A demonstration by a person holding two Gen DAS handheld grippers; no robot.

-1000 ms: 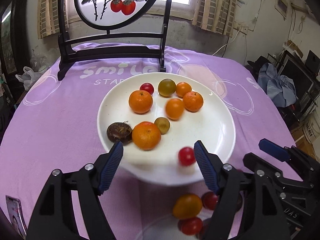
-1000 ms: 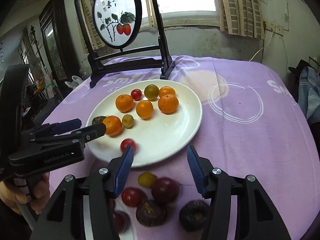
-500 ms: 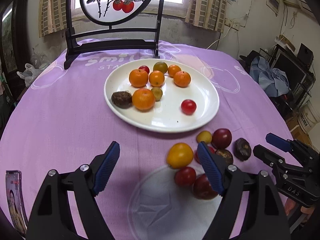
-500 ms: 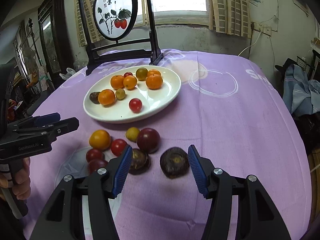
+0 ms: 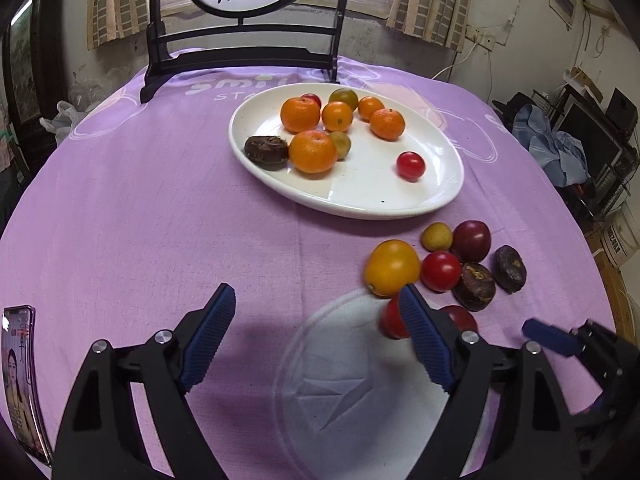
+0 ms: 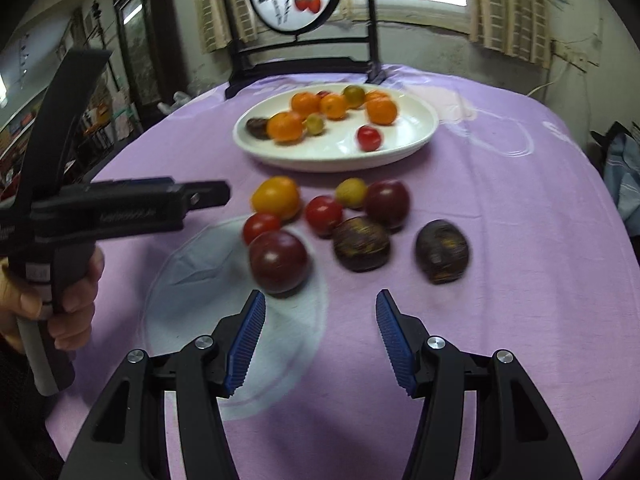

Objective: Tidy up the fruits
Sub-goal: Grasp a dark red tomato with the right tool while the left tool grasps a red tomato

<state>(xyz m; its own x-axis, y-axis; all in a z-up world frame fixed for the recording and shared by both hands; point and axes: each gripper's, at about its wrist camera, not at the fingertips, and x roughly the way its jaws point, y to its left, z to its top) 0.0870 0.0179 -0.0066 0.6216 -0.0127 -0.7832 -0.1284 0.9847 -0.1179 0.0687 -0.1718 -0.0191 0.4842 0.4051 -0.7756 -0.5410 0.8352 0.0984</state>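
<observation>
A white plate [image 5: 360,196] [image 6: 408,142] on the purple cloth holds several oranges [image 5: 313,151], a dark fruit [image 5: 266,153] and a red cherry tomato [image 5: 410,165] [image 6: 368,138]. In front of the plate loose fruit lies on the cloth: a yellow-orange tomato [image 5: 392,267] [image 6: 276,197], red tomatoes [image 5: 440,271] [image 6: 324,213], dark purple fruits [image 6: 279,261] [image 6: 441,250]. My left gripper [image 5: 316,336] is open and empty above the cloth, left of the pile. My right gripper [image 6: 320,336] is open and empty, just short of the pile.
A dark wooden stand with a round painted screen [image 5: 244,56] stands at the table's far edge. A phone [image 5: 20,376] lies at the near left edge. A pale circle [image 5: 360,392] is printed on the cloth under my grippers. Clutter stands right of the table.
Both grippers have pulled back from the plate toward the near edge. The red cherry tomato that lay by my left fingertip now rests on the plate's right side. Both grippers stay open.
</observation>
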